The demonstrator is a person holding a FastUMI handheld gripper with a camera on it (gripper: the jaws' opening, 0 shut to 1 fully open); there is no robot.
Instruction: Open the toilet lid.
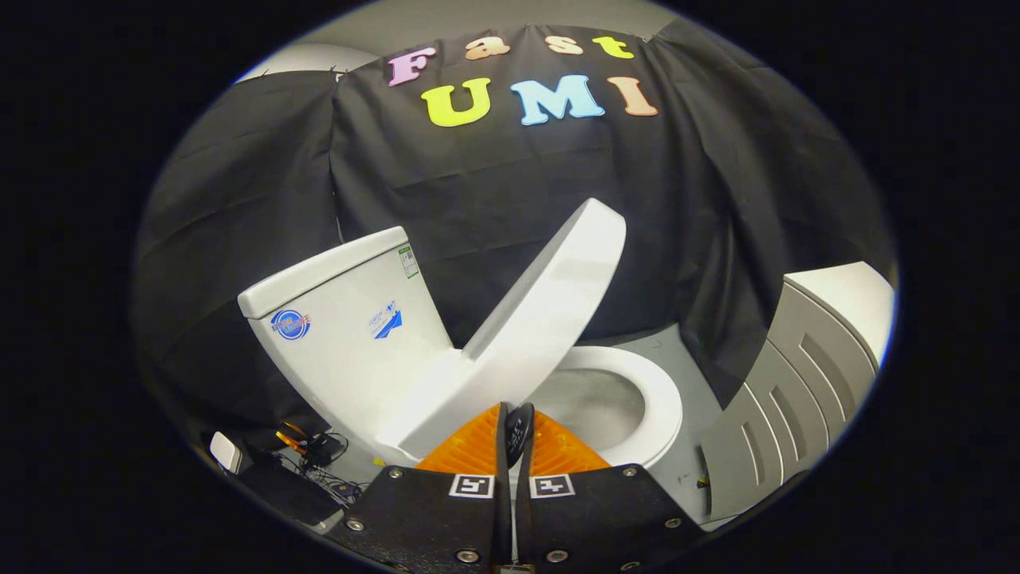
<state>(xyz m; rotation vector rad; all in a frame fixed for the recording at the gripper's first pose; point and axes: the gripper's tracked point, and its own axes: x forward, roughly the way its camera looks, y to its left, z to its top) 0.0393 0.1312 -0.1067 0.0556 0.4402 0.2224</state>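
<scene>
Just ahead of our gripper (514,434), in the gripper view, stands the toilet (374,351), seen at a tilt. Its lid (550,299) is partly raised, leaning up and away from the fingers toward the tank (343,311), which lies beyond and to the left. We see the lid edge-on: its long axis runs from the hinge near the tank up to a free edge high against the wall. The seat (657,406) is uncovered, ringing the bowl just to the right of the fingers. Our fingers are pressed together with nothing visibly between them, their tips right by the lid's lower end. We judge the lid only part way open; finishing calls for a push forward and leftward, toward the tank. Cables (319,462) lie on the floor at left; a grey cabinet (797,399) stands at right.
</scene>
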